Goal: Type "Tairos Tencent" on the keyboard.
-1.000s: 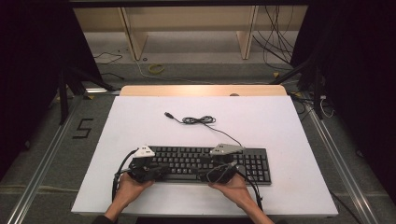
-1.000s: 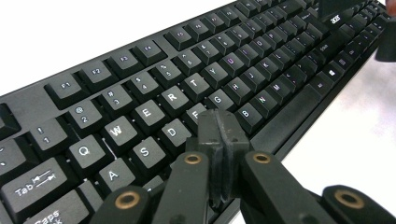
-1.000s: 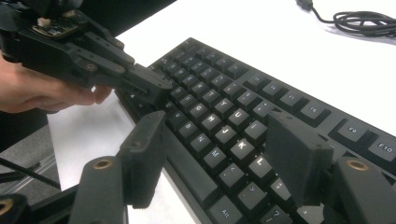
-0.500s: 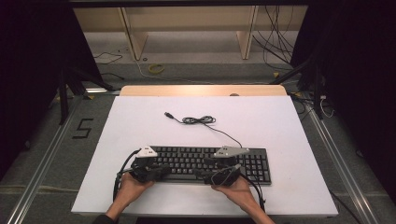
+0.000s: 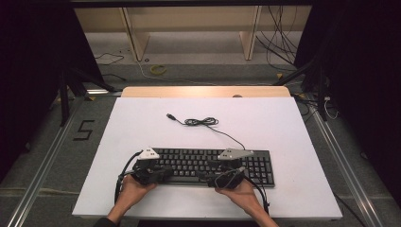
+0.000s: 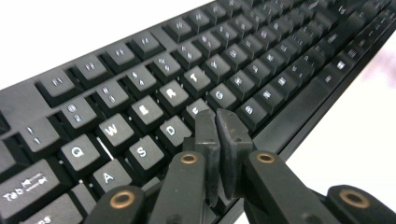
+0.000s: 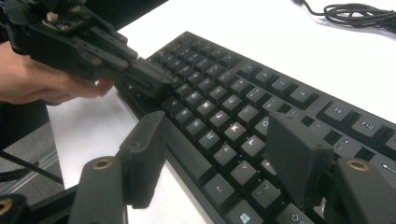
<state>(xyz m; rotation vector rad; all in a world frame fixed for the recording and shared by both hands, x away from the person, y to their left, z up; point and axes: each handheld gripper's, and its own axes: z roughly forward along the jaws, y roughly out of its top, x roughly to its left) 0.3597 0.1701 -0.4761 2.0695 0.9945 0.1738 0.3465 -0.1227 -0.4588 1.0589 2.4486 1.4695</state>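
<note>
While pressing keyboard point(image 6: 196, 70), left gripper point(image 6: 217, 116) nearly closed

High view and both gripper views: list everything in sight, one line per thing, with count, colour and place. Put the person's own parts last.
Keyboard: one, black, near edge of the table, under both grippers.
Keyboard cable: one, black, coiled on the table beyond the keyboard, plug end pointing left.
Table: one, white top with a wooden strip along the far edge.
Floor marking "5": one, black, on the grey floor left of the table.
Yellow ring: one, on the floor beyond the table.
Loose cables: several, dark, floor at far right.
Left gripper: one, black, jaws nearly shut, tips over the letter keys.
Right gripper: one, black, jaws open over the keys.
Hands: two, at the near edge.
</note>
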